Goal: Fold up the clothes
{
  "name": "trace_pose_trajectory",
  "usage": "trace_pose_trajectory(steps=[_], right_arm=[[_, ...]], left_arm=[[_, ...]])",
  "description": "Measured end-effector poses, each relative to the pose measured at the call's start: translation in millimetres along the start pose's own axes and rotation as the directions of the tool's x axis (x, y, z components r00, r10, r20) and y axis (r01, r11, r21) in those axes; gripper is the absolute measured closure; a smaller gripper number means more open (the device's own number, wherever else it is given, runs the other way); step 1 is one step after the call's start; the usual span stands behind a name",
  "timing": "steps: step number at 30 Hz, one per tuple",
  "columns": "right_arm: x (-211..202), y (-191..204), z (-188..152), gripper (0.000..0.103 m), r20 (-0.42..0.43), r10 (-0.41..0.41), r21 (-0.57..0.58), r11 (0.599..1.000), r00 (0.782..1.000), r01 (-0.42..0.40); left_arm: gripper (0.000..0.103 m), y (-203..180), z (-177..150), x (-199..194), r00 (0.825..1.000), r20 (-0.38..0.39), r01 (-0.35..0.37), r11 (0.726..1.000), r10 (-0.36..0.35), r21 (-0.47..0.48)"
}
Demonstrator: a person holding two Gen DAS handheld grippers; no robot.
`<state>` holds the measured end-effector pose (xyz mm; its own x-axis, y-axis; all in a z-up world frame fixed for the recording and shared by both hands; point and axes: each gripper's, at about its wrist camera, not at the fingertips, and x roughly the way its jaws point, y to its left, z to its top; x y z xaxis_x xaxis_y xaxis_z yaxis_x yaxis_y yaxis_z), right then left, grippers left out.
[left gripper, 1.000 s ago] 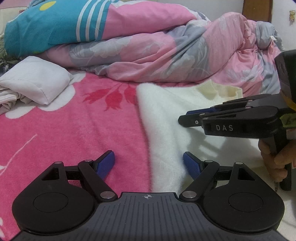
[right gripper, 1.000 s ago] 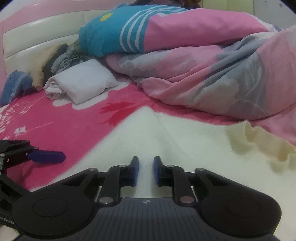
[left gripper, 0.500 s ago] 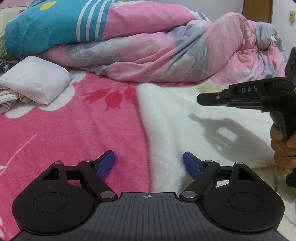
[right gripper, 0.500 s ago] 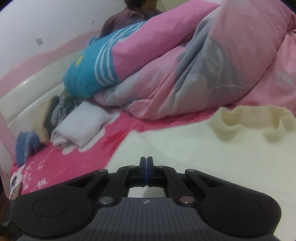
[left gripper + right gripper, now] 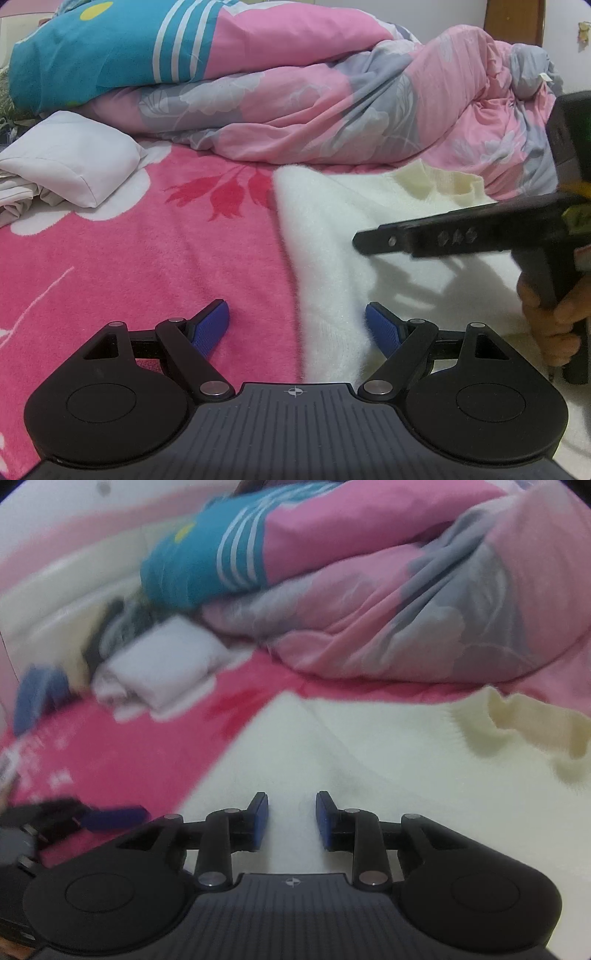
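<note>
Two grippers: both over the bed, neither gripping cloth.
Left gripper (image 5: 297,325): jaws wide apart — straddling the edge of the white fluffy garment (image 5: 369,236), likely to pinch it.
Right gripper (image 5: 291,819): jaws just opening, partly apart, nothing between — garment spread flat directly ahead and beneath.

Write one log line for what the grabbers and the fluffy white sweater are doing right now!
left gripper: open, over sweater edge | right gripper: fingers just opening, nothing held, above white sweater | sweater: flat on pink blanket
</note>
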<state>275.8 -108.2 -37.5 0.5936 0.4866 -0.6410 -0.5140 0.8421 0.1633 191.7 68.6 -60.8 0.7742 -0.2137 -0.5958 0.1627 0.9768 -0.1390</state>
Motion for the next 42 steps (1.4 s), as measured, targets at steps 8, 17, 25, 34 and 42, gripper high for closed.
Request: trace_pose_trajectory(steps=[8, 17, 25, 34, 42], right_arm=[[-1.7, 4.0, -3.8, 0.099, -0.002, -0.036, -0.036, 0.999, 0.999, 0.036], [-12.6, -11.8, -4.0, 0.101, 0.065, -0.018, 0.066, 0.998, 0.998, 0.013], [-12.2, -57.5, -8.6, 0.101, 0.117, 0.114, 0.380, 0.912, 0.987, -0.151], [-17.2, -96.3, -17.1, 0.103, 0.181, 0.085, 0.555, 0.814, 0.980, -0.173], [-19.3, -22.8, 0.9, 0.103, 0.123, 0.054, 0.122, 0.990, 0.991, -0.069]], left_arm=[[0.021, 0.6, 0.4, -0.2, 1.000, -0.001, 0.002, 1.000, -0.002, -0.002], [0.021, 0.4, 0.8, -0.1, 1.000, -0.001, 0.003, 1.000, -0.003, -0.004], [0.021, 0.6, 0.6, -0.4, 1.000, 0.000, 0.003, 1.000, -0.003, -0.005], [0.021, 0.6, 0.5, -0.7, 1.000, 0.000, 0.004, 1.000, -0.004, -0.006], [0.021, 0.8, 0.6, -0.8, 1.000, 0.000, 0.004, 1.000, -0.004, -0.007]])
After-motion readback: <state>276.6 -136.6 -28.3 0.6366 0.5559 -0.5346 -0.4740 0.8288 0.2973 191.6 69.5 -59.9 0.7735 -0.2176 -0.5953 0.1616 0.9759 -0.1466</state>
